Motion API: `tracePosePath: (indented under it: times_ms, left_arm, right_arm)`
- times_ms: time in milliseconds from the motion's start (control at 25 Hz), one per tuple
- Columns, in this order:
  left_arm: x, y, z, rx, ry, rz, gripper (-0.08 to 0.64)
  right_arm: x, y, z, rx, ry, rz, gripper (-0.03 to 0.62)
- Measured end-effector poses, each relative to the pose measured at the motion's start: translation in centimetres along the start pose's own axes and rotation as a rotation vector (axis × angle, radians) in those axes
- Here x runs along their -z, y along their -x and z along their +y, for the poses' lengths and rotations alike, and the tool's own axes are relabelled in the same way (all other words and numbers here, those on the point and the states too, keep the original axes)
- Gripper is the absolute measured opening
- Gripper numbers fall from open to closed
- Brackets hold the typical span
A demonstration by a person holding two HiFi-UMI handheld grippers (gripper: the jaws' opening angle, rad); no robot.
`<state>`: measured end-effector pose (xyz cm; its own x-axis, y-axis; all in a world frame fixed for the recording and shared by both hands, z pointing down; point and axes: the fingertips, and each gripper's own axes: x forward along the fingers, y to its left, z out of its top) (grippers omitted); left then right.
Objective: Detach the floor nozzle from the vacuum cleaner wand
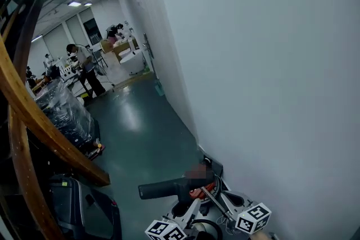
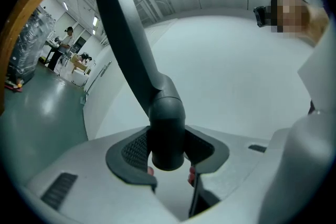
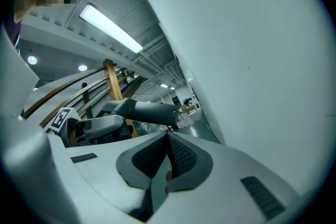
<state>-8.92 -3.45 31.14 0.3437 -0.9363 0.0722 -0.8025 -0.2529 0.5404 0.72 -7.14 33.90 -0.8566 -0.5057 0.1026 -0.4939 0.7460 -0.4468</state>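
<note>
The left claw is clamped on the dark grey wand. The tube's round end is wedged between the two ribbed pads, and from there it's seen running up and away, with a bend partway along. The right claw is clenched shut with nothing in it, pads pressed flat together.

Just past the right claw's tips, in the right gripper view, the wand is seen lying roughly level, with the left claw's grey body latched on at its left side.

From the head view, the wand is found at the very bottom, held up off the green floor and close to the white wall, its free end sticking out to the left. Both marker cubes are tucked right under it. Something orange is spotted beside the tube, but what it is can't be made out.

Further out, a curved wooden rail is seen along the left edge, with a plastic-wrapped stack behind it. A person is seen standing way down the hall. A long ceiling light is caught overhead.
</note>
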Motion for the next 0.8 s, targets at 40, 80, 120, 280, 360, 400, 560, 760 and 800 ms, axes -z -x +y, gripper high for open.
tracePosePath:
  times_ms: [40, 80, 120, 280, 360, 400, 560, 760, 800]
  left_arm:
    - [-0.3, 0.3, -0.7, 0.004, 0.002, -0.009, 0.178]
    - [-0.8, 0.5, -1.4, 0.008, 0.002, -0.019, 0.178]
    - [-1.4, 0.6, -2.0, 0.014, -0.001, -0.029, 0.178]
    - [-3.3, 0.8, -3.9, 0.037, -0.048, -0.059, 0.178]
    - [-4.0, 0.9, -4.3, 0.041, -0.069, -0.071, 0.178]
    - [-4.3, 1.0, -4.5, 0.041, -0.076, -0.077, 0.178]
    - [-5.3, 1.2, -5.0, 0.039, -0.097, -0.096, 0.178]
    - [-6.0, 0.8, -6.0, 0.043, -0.105, -0.089, 0.178]
    - [-6.1, 0.6, -6.1, 0.045, -0.109, -0.09, 0.178]
  right_arm:
    - [-0.5, 0.4, 0.7, -0.009, 0.001, -0.009, 0.018]
    - [-1.2, 0.7, 1.3, -0.02, 0.004, -0.02, 0.018]
    - [-2.0, 0.9, 1.8, -0.032, 0.009, -0.031, 0.018]
    - [-4.8, 0.8, 3.5, -0.083, 0.048, -0.064, 0.018]
    - [-5.8, 0.7, 4.0, -0.103, 0.063, -0.082, 0.018]
    - [-6.1, 0.8, 4.3, -0.109, 0.068, -0.089, 0.017]
    - [-7.1, 0.9, 4.8, -0.122, 0.077, -0.104, 0.017]
    - [-8.1, 1.3, 4.8, -0.133, 0.088, -0.109, 0.017]
    - [-8.3, 1.2, 4.7, -0.135, 0.092, -0.11, 0.017]
